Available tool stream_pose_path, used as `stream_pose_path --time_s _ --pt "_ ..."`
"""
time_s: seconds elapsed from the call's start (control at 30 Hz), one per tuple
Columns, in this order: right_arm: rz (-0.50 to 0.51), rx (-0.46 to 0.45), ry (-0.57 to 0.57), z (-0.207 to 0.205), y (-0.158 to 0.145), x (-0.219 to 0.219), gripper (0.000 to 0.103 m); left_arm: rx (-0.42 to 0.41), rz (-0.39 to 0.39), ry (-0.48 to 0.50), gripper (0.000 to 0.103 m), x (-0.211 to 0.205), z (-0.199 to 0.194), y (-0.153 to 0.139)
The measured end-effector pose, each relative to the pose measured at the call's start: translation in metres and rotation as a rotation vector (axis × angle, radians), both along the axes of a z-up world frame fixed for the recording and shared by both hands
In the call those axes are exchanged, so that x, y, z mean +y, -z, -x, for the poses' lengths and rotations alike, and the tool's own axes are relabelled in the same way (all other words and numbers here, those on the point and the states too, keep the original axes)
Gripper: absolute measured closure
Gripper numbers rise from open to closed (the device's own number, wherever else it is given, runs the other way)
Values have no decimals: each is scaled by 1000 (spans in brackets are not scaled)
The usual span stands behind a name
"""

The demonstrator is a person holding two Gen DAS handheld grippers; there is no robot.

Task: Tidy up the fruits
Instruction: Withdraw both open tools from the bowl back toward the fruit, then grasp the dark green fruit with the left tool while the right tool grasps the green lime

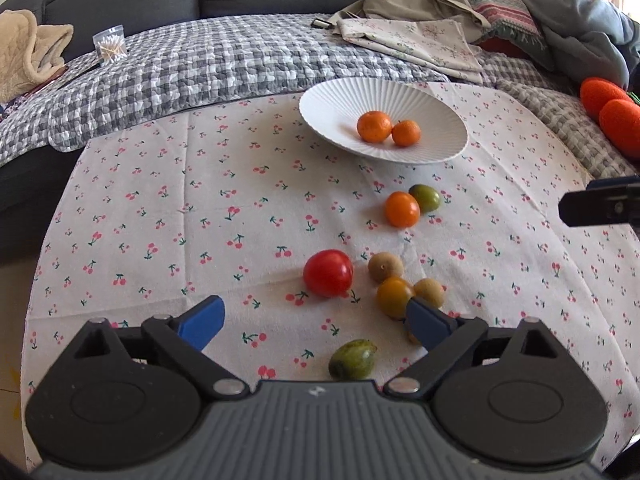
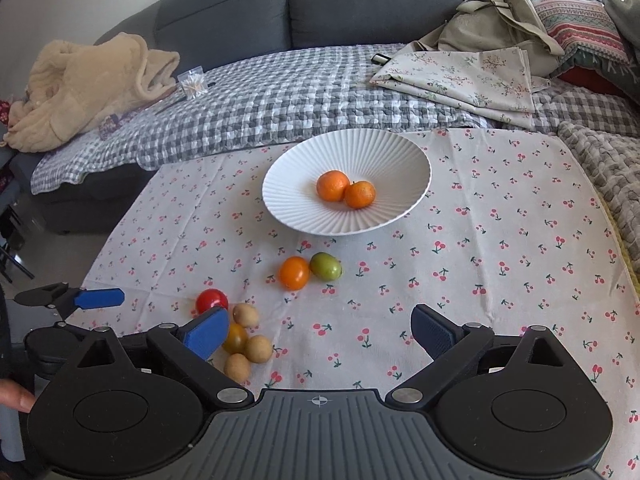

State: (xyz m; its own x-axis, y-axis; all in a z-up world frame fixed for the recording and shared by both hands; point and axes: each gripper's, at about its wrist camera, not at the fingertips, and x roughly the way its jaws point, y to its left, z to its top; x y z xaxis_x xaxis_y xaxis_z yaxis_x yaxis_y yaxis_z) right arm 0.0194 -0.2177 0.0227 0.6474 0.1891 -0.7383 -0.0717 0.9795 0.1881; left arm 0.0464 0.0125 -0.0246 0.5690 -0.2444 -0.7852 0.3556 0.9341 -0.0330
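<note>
Left tongs [image 1: 316, 322] open wide, nothing gripped, held low over the cherry-print worktop [image 1: 160, 220] with a red tomato [image 1: 328, 279] just ahead and a green fruit [image 1: 352, 360] below between the blue pads [image 1: 204, 326]. Right tongs [image 2: 316, 332] likewise open and empty, over bare cloth to the right of a cluster of 3 brown fruits [image 2: 258, 348] and a dark yellow tomato [image 2: 235, 338]. Further out: orange tomato [image 2: 294, 273] touching a second green fruit [image 2: 326, 266]; 2 mandarins [image 2: 346, 190] side by side in the white ribbed bowl [image 2: 288, 196] at the far edge.
</note>
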Motion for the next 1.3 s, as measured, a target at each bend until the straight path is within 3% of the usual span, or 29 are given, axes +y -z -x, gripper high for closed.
stream_pose_path --time_s 0.3,0.73,0.93,1.3 --pt "13 20 -2 -5 11 5 5 25 -86 135 27 -23 11 24" --pt "40 23 15 -15 26 1 6 63 -100 164 75 -31 5 41" --pt "66 0 -18 -29 39 0 12 61 -85 132 75 -23 2 37" --pt "229 -71 -183 -73 80 21 31 41 -6 14 75 -3 -10 21"
